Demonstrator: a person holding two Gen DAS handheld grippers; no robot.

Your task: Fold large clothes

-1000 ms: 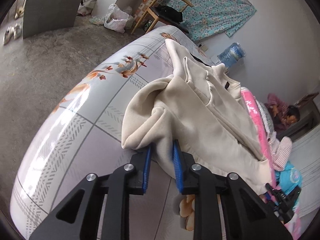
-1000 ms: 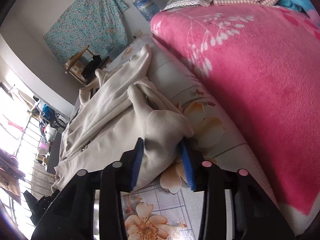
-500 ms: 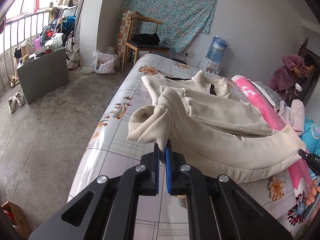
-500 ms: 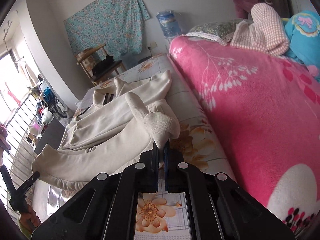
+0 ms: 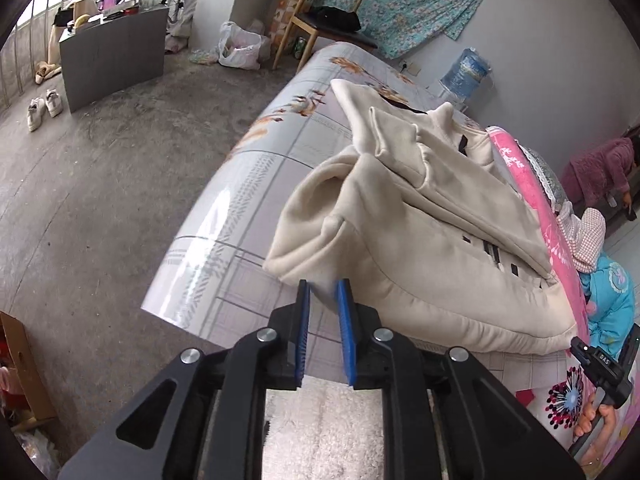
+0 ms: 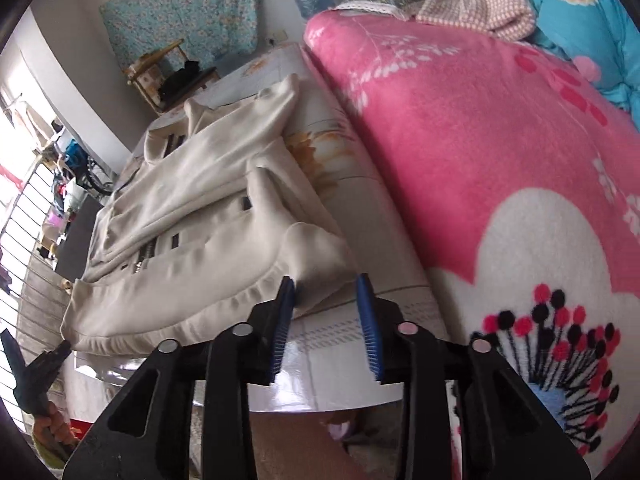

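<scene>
1. My left gripper [image 5: 324, 304] has its blue pads spread with a clear gap between them. No cloth sits between them that I can see; the jacket's near edge lies just ahead of the fingertips.
2. The cream jacket [image 5: 420, 240] lies on the bed [image 5: 224, 216], straight ahead of the left gripper and reaching off to its right. It is folded over on itself, with a thick padded hem nearest the tool and the collar at the far end.
3. My right gripper [image 6: 326, 300] is also released, its pads wider apart than the left pair. A rounded corner of the cream jacket [image 6: 192, 232] sits just ahead of the left pad; I cannot tell whether they touch.
4. From the right gripper, the jacket spreads ahead and to the left, with its zipper and dark tabs showing on the upper layer.
5. To the right of the right gripper lies a pink blanket [image 6: 500, 152] with white and dark flower prints, alongside the jacket's right edge.
6. Far ahead of the left gripper, past the end of the bed, a wooden chair [image 5: 320, 12] stands against the wall, and a blue water bottle [image 5: 466, 74] sits ahead and to the right.
7. Left of the left gripper is bare concrete floor [image 5: 100, 152] with a grey cabinet [image 5: 116, 56] farther off.
</scene>
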